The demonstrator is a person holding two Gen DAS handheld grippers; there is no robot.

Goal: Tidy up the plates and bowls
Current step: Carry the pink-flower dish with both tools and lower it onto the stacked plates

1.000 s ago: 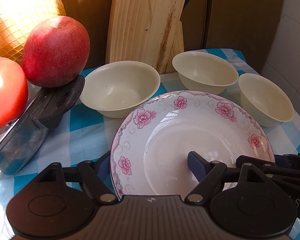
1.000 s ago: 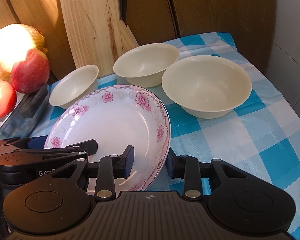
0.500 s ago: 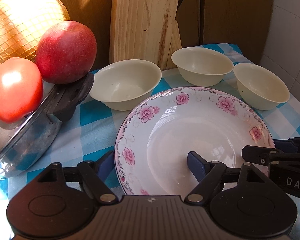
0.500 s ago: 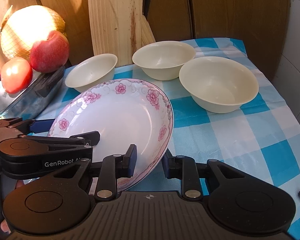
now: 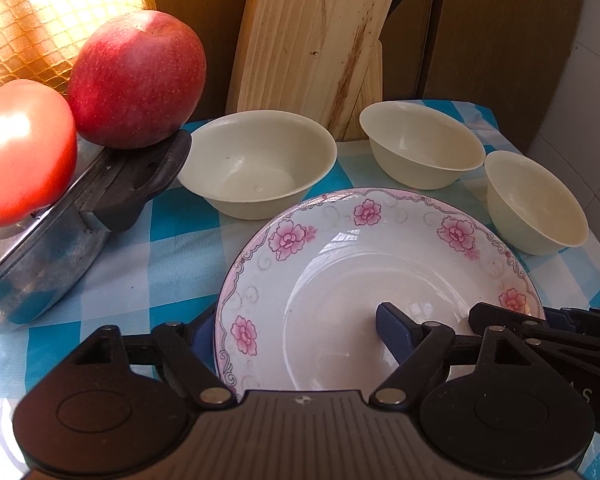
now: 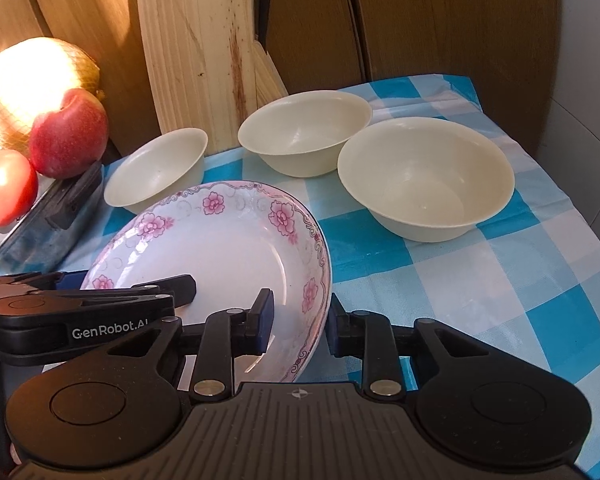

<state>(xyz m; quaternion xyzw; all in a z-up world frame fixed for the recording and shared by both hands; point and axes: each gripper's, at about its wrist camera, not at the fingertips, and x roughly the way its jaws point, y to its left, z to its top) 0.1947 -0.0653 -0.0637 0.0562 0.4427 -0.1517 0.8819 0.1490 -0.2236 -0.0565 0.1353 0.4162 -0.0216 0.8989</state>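
A white plate with pink flowers (image 5: 340,248) (image 6: 220,248) is held tilted just above the blue checked cloth. My left gripper (image 5: 296,328) grips its left rim, with one finger in the well and the other under the outer edge. My right gripper (image 6: 298,320) is shut on the right rim, a pad on each side of it. Three cream bowls stand empty behind the plate: the left bowl (image 5: 256,168) (image 6: 156,172), the middle bowl (image 5: 420,148) (image 6: 304,132) and the right bowl (image 5: 536,200) (image 6: 424,180).
A metal pan with a black handle (image 5: 132,184) lies at the left, with an apple (image 5: 136,76), a tomato (image 5: 20,148) and a netted melon (image 5: 40,20) on or behind it. A wooden cutting board (image 5: 312,40) leans on the back wall. The checked cloth (image 6: 500,280) runs out to the right.
My right gripper's jaws have closed in on the plate's right rim. The left gripper's jaws keep the same width on the plate.
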